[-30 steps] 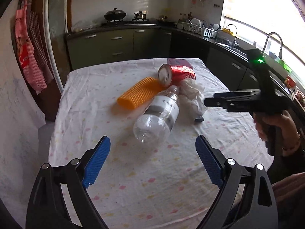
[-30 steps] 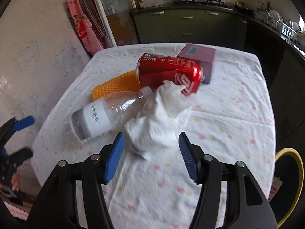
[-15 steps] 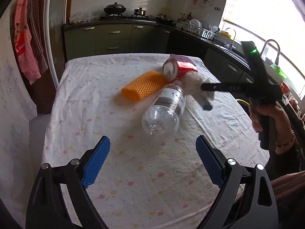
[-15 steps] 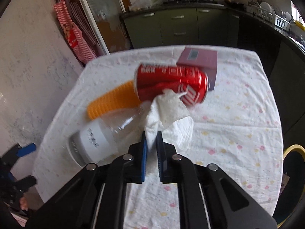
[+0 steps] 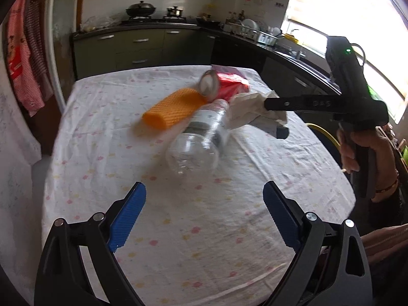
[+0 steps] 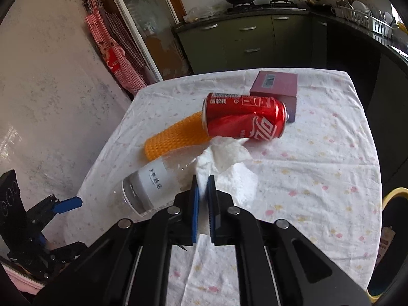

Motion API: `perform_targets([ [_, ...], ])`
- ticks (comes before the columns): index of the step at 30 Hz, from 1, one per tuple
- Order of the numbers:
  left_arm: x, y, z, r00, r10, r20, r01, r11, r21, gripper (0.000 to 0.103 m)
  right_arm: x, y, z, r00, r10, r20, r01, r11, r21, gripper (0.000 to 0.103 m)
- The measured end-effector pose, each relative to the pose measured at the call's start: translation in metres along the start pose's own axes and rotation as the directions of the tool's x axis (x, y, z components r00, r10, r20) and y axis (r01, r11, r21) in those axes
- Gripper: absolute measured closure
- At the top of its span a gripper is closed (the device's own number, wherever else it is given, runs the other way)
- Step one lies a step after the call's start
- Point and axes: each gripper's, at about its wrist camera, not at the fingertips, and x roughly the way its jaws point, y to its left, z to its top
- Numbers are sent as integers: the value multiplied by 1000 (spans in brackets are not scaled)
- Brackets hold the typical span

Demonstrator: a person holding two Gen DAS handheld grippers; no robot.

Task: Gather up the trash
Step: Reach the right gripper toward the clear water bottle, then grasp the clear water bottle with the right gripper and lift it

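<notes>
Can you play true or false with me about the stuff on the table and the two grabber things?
1. The right gripper is shut on the white tissue. True.
2. The red can stands upright. False: it lies on its side.
3. The left gripper holds the plastic bottle. False: it is open and holds nothing; the bottle lies on the table.
4. The orange mesh sleeve lies next to the can. True.
5. The purple box is behind the can. True.

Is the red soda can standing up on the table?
No, the red soda can lies on its side on the tablecloth, dented, between the orange mesh sleeve and the purple box.
</notes>
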Motion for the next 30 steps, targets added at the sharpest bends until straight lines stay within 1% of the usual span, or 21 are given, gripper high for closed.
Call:
perform_targets([
  [2,1,-9,3,1000,-13,6,13,1000,26,11,0,-4,-2,1000,-23,-6,23,1000,16,94],
  [3,0,-13,4,1000,-13,11,12,999,39,11,1,-7,-3,999,-46,-15,46,999,20,89],
  [4,-1,-15,5,1000,-10,17,9,999,49,11,0,-9,-3,998,-63,-19,64,998,22,82],
  [5,-2,-17,6,1000,-8,20,7,998,55,11,-2,-11,-2,998,-69,-11,70,997,31,65],
  [6,-4,-18,6,1000,-4,27,3,998,60,11,-5,-11,0,998,-60,-4,60,997,38,57],
  [7,-7,-18,7,999,3,35,-5,998,64,11,-5,-10,2,999,-44,-11,44,998,41,56],
  [8,-9,-17,7,999,9,37,-11,998,64,11,-4,-8,5,999,-21,-32,23,999,46,47],
  [9,-11,-15,7,999,16,40,-19,998,63,11,-2,-6,9,998,10,-64,-6,998,59,33],
  [10,-14,-13,7,999,22,44,-25,998,62,11,4,-2,15,992,63,-112,-54,995,83,28],
  [11,-17,-11,6,998,27,48,-30,998,63,11,11,3,19,981,103,-165,-86,991,104,21],
  [12,-19,-8,5,998,31,51,-34,997,64,11,18,8,23,965,132,-227,-105,986,127,19],
  [13,-21,-6,4,998,39,56,-43,997,68,11,29,14,27,939,152,-307,-105,981,165,19],
  [14,-23,-4,3,997,47,61,-51,996,71,11,38,19,31,917,178,-358,-106,972,212,19],
  [15,-25,-2,2,997,51,65,-56,996,71,11,43,21,33,903,201,-379,-109,962,251,19],
  [16,-27,0,0,996,55,71,-60,996,71,11,51,23,36,891,211,-403,-89,949,302,19],
  [18,-30,4,-3,995,53,79,-59,996,70,11,63,28,40,885,158,-437,-1,941,338,19],
  [19,-32,7,-4,995,51,84,-57,996,71,11,70,32,42,880,151,-449,24,933,359,19],
  [21,-35,10,-8,994,49,93,-57,995,78,11,83,39,41,870,138,-473,65,920,387,19],
  [24,-43,18,-13,992,52,114,-63,994,93,11,98,45,39,869,114,-481,122,894,431,19],
  [26,-46,24,-16,991,46,126,-58,994,93,11,108,46,36,863,102,-494,167,866,472,19],
  [30,-54,43,-23,989,26,147,-36,997,67,11,122,49,35,856,73,-511,221,842,492,20],
])
